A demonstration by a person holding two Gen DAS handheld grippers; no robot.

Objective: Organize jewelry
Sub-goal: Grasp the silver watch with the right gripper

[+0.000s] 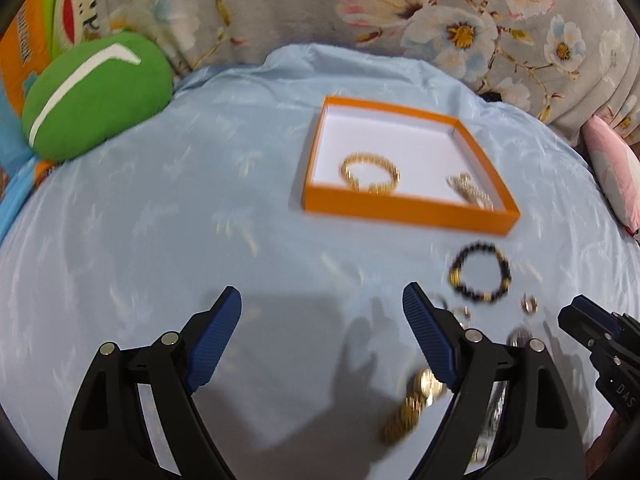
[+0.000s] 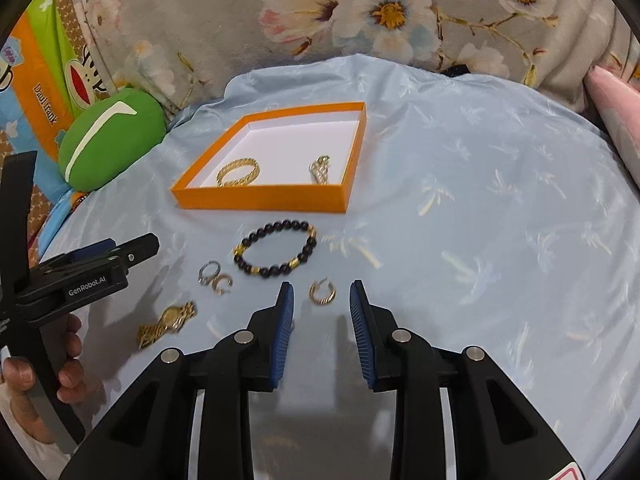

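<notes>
With both the left gripper (image 1: 322,306) and right gripper (image 2: 322,298) empty, jaws apart, a small, light, slippery gold hoop (image 2: 322,292) lies on the blue sheet (image 2: 480,200) just ahead of the right jaws, short of the box (image 2: 264,198), probably best pinched across its rim.

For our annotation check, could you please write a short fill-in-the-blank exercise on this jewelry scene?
1. The orange box holds ____ pieces of jewelry.
2. The black bead bracelet lies ____ the box, on the blue cloth.
3. The gold hoop earring lies just ahead of the ____ gripper.
4. The pillow left of the box is ____.

Missing words: two; outside; right; green
</notes>
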